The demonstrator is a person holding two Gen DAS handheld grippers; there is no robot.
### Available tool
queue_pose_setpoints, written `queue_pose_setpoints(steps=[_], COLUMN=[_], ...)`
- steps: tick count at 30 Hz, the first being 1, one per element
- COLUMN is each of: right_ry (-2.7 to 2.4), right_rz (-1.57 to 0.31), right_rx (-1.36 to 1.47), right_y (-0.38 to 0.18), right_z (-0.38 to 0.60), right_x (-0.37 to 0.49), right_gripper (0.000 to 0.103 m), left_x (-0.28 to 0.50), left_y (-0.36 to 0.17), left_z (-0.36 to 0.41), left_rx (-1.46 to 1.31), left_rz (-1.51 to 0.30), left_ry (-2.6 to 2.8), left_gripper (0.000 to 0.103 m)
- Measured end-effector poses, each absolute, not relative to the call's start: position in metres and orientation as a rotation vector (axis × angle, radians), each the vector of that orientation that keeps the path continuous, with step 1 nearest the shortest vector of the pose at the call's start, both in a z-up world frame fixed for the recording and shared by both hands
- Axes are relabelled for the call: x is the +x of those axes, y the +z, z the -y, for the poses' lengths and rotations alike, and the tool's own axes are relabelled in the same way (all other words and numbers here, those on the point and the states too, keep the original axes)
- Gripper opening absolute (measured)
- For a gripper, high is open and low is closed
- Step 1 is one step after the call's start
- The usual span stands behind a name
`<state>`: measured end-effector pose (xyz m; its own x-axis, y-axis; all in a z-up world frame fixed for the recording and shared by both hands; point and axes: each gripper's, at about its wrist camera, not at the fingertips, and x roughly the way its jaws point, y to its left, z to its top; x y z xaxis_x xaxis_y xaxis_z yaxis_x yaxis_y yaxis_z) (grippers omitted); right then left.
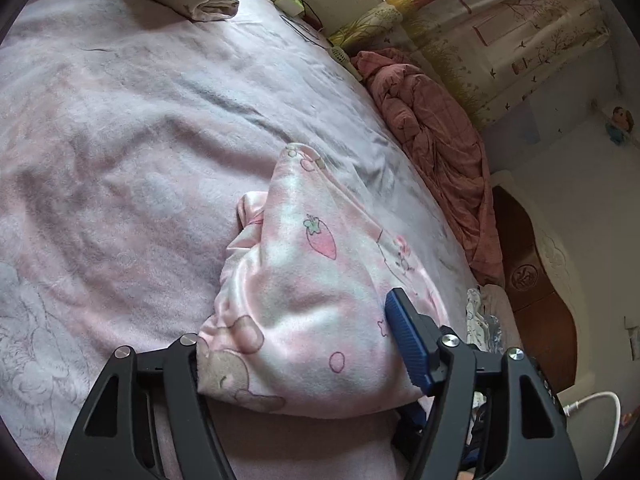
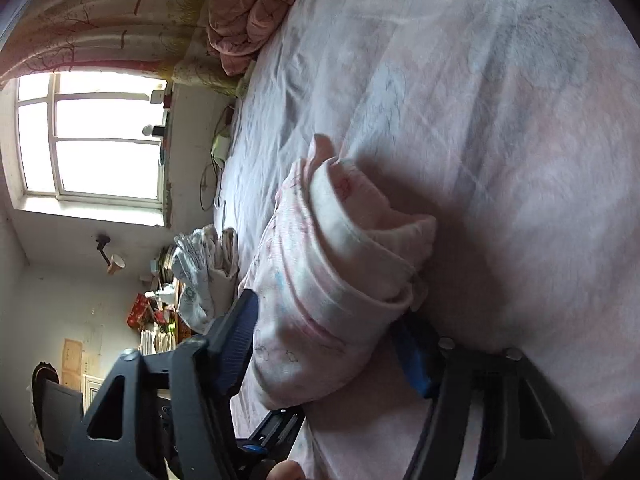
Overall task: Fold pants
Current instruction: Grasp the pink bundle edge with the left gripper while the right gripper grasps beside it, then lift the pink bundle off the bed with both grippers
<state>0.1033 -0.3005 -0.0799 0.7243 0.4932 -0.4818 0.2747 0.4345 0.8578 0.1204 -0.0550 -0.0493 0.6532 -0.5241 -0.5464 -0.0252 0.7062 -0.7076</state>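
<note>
**Both grippers clamp the bundled pants**

The left gripper (image 1: 304,344) stands half spread, its blue ribbed pads pinching the soft pink strawberry-and-bear print pants (image 1: 304,280). The right gripper (image 2: 332,344) likewise pinches a thick fold of them. They lie bunched on the near part of the pale pink bedsheet (image 1: 120,140).

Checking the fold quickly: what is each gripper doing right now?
Left gripper: closed on the pants.
Right gripper: closed on the pants.

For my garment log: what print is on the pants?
Pale pink pants printed with strawberries and bears, clearest in the left wrist view.
</note>
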Motion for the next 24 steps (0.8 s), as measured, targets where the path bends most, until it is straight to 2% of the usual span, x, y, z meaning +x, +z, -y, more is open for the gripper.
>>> queue_pose_setpoints(steps=[2,4,6,7,9,11,13,21,24], right_ry=[0.185,0.208,0.194,0.176,0.139,0.135,0.165,0.196,0.221], right_rz=[-0.805,-0.801,-0.789,-0.779,-0.76,-0.738,-0.722,-0.661,-0.624], right_rx=[1.119,1.101,1.082,1.041,0.894,0.818,0.777,0.545,0.527], right_y=[-0.084,-0.085,-0.085,-0.083,-0.075,-0.065,-0.056,-0.024,-0.009], right_z=[0.301,0.304,0.303,0.301,0.289,0.281,0.277,0.243,0.235], right_x=[0.113,0.119,0.119,0.119,0.117,0.113,0.108,0.092,0.08], right_gripper=[0.054,0.052,0.046,0.038,0.033,0.027,0.026,0.025,0.025], left_x=[0.12,0.12,0.121,0.121,0.119,0.115,0.11,0.082,0.076], left_y=[-0.047,-0.048,-0.05,-0.05,-0.047,-0.039,-0.03,0.008,0.017], left_z=[0.059,0.06,0.058,0.057,0.059,0.064,0.066,0.069,0.059], left_rx=[-0.708,-0.689,-0.691,-0.689,-0.658,-0.579,-0.512,-0.282,-0.285], left_rz=[-0.803,-0.8,-0.805,-0.804,-0.789,-0.768,-0.743,-0.583,-0.553], left_ry=[-0.308,-0.286,-0.289,-0.292,-0.291,-0.285,-0.288,-0.242,-0.25], left_gripper=[0.064,0.054,0.034,0.031,0.022,0.019,0.018,0.018,0.018])
